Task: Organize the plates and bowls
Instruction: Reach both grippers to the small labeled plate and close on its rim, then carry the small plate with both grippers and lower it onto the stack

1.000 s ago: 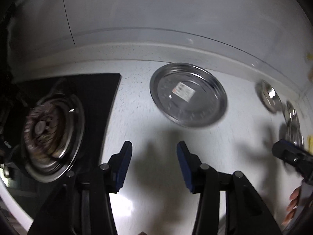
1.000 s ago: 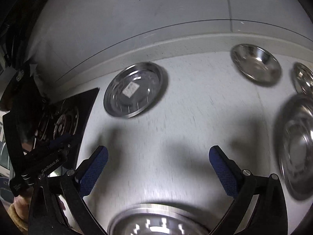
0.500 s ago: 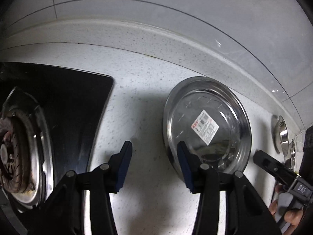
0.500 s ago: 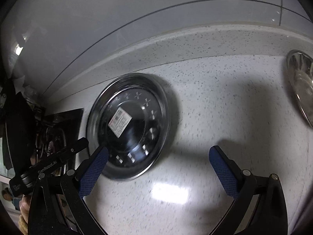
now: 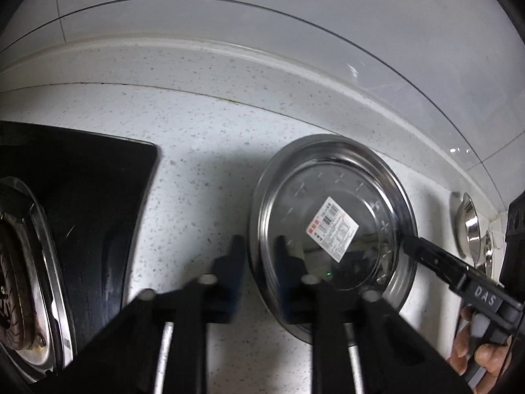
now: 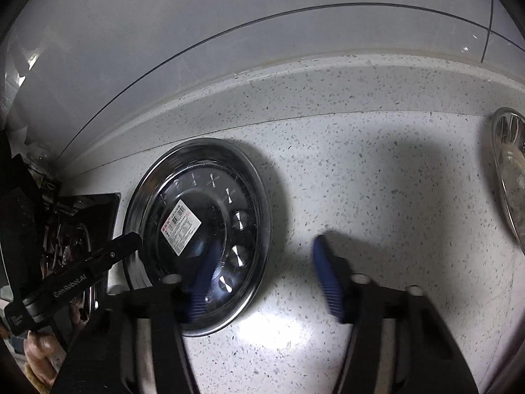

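A round steel plate point(image 5: 331, 197) with a white label lies on the speckled counter near the back wall. My left gripper point(image 5: 259, 262) straddles its left rim, and its jaws are closing with the blurred pads pressed on either side of that rim. My right gripper point(image 6: 265, 279) straddles the right rim of the plate point(image 6: 197, 203). Its jaws are closing too: one pad is over the plate's inside, and the other is still apart from the rim, over bare counter. Each view shows a fingertip of the other gripper at the plate's far rim.
A black cooktop point(image 5: 98, 197) with a gas burner point(image 5: 19, 262) lies left of the plate. Steel bowls point(image 5: 469, 223) stand further right, one also at the right wrist view's edge point(image 6: 512, 170). A raised counter lip and wall run behind. A hand point(image 5: 475, 358) holds the right gripper.
Both grippers came down and forward to the plate. In the last half second they stayed put while both pairs of jaws narrowed around the rims.
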`<state>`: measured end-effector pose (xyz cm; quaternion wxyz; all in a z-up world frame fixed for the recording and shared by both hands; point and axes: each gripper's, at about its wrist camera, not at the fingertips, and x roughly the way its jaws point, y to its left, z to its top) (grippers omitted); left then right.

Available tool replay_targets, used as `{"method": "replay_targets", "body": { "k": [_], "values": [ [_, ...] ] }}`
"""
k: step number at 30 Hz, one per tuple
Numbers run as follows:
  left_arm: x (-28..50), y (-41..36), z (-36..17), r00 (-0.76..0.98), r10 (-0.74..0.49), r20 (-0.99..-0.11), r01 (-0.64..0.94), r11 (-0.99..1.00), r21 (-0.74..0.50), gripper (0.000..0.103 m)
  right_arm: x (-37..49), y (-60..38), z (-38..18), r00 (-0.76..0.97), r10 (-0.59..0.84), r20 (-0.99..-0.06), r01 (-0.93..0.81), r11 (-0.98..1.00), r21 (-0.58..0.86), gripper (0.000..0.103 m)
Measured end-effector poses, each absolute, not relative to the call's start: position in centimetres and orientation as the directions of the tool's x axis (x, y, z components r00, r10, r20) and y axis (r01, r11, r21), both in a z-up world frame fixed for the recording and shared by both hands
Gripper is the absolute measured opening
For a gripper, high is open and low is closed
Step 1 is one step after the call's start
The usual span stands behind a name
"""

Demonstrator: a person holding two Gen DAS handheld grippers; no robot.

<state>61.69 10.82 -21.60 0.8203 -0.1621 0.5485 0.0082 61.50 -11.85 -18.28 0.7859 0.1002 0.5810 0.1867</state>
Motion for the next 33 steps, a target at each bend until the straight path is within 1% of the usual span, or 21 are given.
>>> {"method": "replay_targets", "body": {
  "k": [2, 4, 8, 10, 12, 24, 29, 33],
  "values": [
    [61.6, 10.6, -21.6, 0.397, -0.178, -0.900, -0.184, 0.945, -0.269, 0.010, 61.5, -11.7, -18.5, 0.244, 0.417, -0.876, -0.171, 0.907, 0.384, 0.022],
    [61.5, 10.3, -21.6, 0.397, -0.181, -0.900, -0.183, 0.945, -0.270, 0.009, 61.5, -11.3, -18.5, 0.243, 0.410, -0.879, -0.178, 0.910, 0.375, 0.016],
    [60.7, 10.7, -20.9, 0.411, -0.175, -0.895, -0.192, 0.943, -0.273, 0.009, 60.9, -10.7, -18.3, 0.257, 0.398, -0.881, -0.187, 0.915, 0.359, 0.016],
    [60.1, 10.9, -20.2, 0.420, -0.183, -0.889, -0.193, 0.939, -0.285, 0.009, 60.4, -10.7, -17.6, 0.271, 0.397, -0.877, -0.197, 0.915, 0.353, 0.013],
    [59.2, 11.4, -18.9, 0.434, -0.190, -0.880, -0.182, 0.939, -0.292, 0.010, 60.0, -10.7, -16.6, 0.286, 0.401, -0.870, -0.205, 0.913, 0.354, 0.012],
    [53.7, 9.3, -9.7, 0.487, -0.198, -0.850, -0.133, 0.946, -0.297, 0.010, 54.7, -12.7, -8.9, 0.357, 0.395, -0.847, -0.215, 0.917, 0.336, 0.012],
    [49.6, 8.6, -6.0, 0.499, -0.213, -0.840, -0.114, 0.945, -0.307, 0.010, 51.3, -13.6, -5.3, 0.393, 0.385, -0.835, -0.226, 0.921, 0.318, 0.012],
    [45.9, 7.1, -4.1, 0.507, -0.223, -0.833, -0.085, 0.948, -0.306, 0.010, 48.1, -14.9, -3.3, 0.420, 0.358, -0.834, -0.228, 0.931, 0.285, 0.012]
  ]
}}
